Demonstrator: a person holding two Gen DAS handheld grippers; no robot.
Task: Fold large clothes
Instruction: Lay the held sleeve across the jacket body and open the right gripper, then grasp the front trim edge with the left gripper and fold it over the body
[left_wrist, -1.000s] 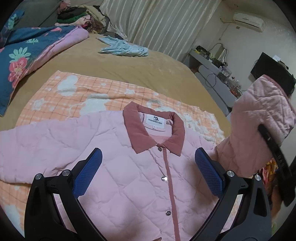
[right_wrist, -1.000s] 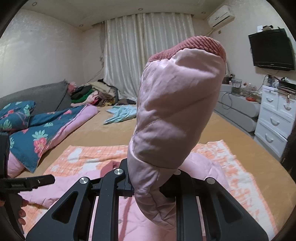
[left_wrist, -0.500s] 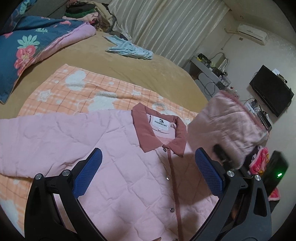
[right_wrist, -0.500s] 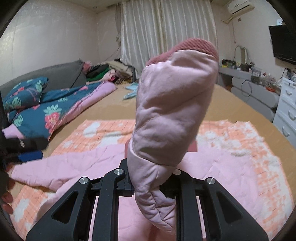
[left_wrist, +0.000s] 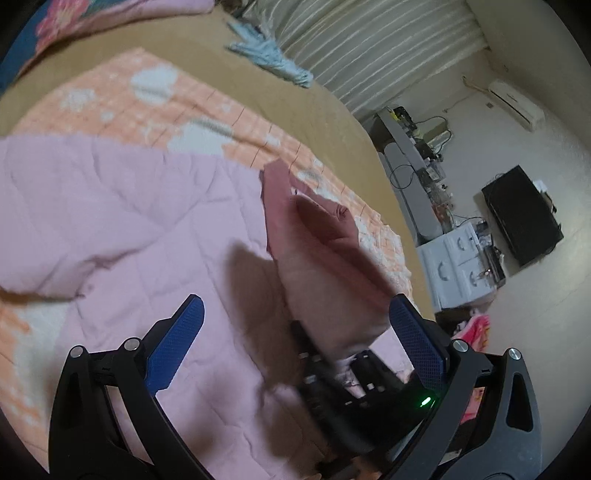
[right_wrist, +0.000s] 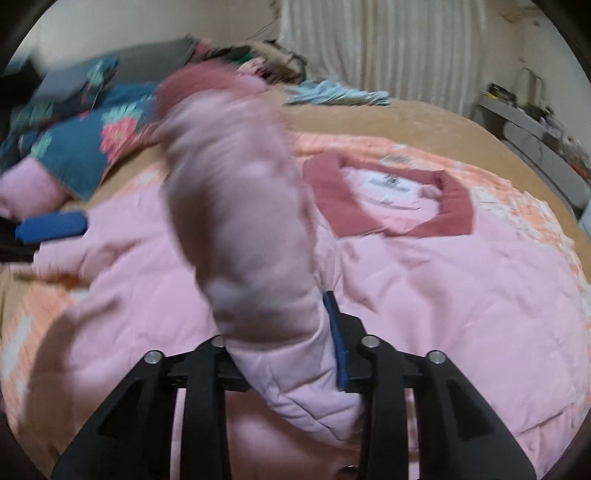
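Tan bedding (left_wrist: 332, 122) carries an orange checked blanket (left_wrist: 207, 107) with the pink quilted jacket (right_wrist: 461, 295) spread flat on it, collar toward the far edge. Left gripper (left_wrist: 295, 339) hangs wide open and empty over the jacket's body. Right gripper (right_wrist: 291, 354), its jaws just easing apart, has the raised sleeve (right_wrist: 243, 206) between them, and whether the pads press it I cannot tell.

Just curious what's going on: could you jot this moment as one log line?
step: folding sleeve over pink jacket | right tongs: opening, sleeve between | left tongs: open, empty

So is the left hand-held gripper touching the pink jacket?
Cannot tell. In the left wrist view the left hand-held gripper stands open over the pink jacket; no contact or gap shows.
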